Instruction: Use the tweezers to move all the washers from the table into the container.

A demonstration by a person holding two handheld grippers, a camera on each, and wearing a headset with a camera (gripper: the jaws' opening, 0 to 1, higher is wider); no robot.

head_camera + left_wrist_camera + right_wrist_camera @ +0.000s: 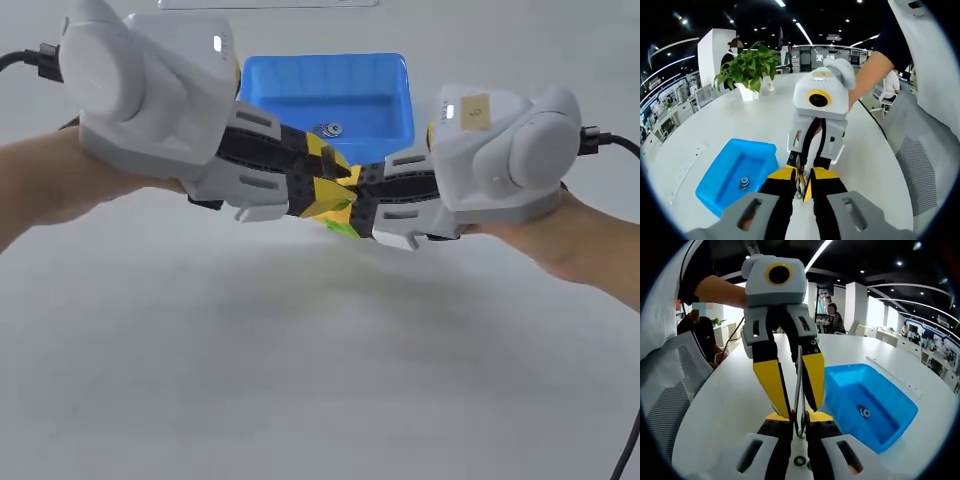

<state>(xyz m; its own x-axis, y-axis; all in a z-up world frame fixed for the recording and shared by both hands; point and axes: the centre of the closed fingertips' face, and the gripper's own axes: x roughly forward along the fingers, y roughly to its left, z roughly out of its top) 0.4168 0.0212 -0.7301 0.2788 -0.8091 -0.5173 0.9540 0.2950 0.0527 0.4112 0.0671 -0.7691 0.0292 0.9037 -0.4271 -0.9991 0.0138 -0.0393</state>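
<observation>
Left gripper (801, 176) and right gripper (800, 420) meet tip to tip, both clamped on the tweezers (799, 380); tweezer tips hidden. A washer (800, 460) lies below the right jaws.

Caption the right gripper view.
Left gripper and right gripper meet at the tweezers; one washer in blue container, another washer on table.

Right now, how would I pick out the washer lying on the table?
Start at the white table, beside the blue container. Find the right tool, closed on the tweezers: the washer shows between its two jaws, on the table. It is a dark ring on bare white; the other washer sits inside the container.
</observation>
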